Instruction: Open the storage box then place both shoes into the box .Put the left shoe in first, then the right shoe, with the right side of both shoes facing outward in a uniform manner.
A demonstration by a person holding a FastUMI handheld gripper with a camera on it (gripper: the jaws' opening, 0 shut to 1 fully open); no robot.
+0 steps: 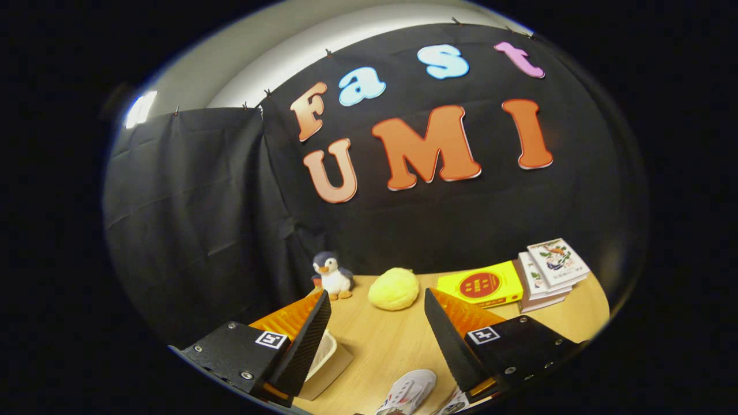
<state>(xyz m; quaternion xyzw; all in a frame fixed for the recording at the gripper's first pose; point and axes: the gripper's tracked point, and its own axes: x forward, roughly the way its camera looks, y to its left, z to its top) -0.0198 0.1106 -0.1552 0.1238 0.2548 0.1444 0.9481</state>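
gripper view: the gripper (377, 337) is held above a wooden table (392, 346), its two fingers spread wide apart and gripping nothing; bare tabletop shows between them.

partly hidden items: a white shoe (408, 392) lies low between the fingers, nearer the right one. only its front part is visible; the rest is cut off below. its rounded toe points away and slightly to the right, toward the back of the table, so its long axis runs roughly along the line of the fingers. whether it is the left or right shoe cannot be determined. a second patterned object (455, 403) sits just under the right finger; it is mostly covered and cut off, and cannot be identified with certainty.

the storage box (326, 360) stands just beside and partly behind the left finger. only one pale corner and a stretch of rim are visible; the finger hides the remainder, and whether a lid is on it cannot be told.

beyond the fingers, along the back of the table by the black cloth wall: a small plush penguin (332, 275) standing upright, a yellow plush lump (394, 289) near it, a flat yellow box (480, 285), and a stack of books (550, 272) touching that box's far end.
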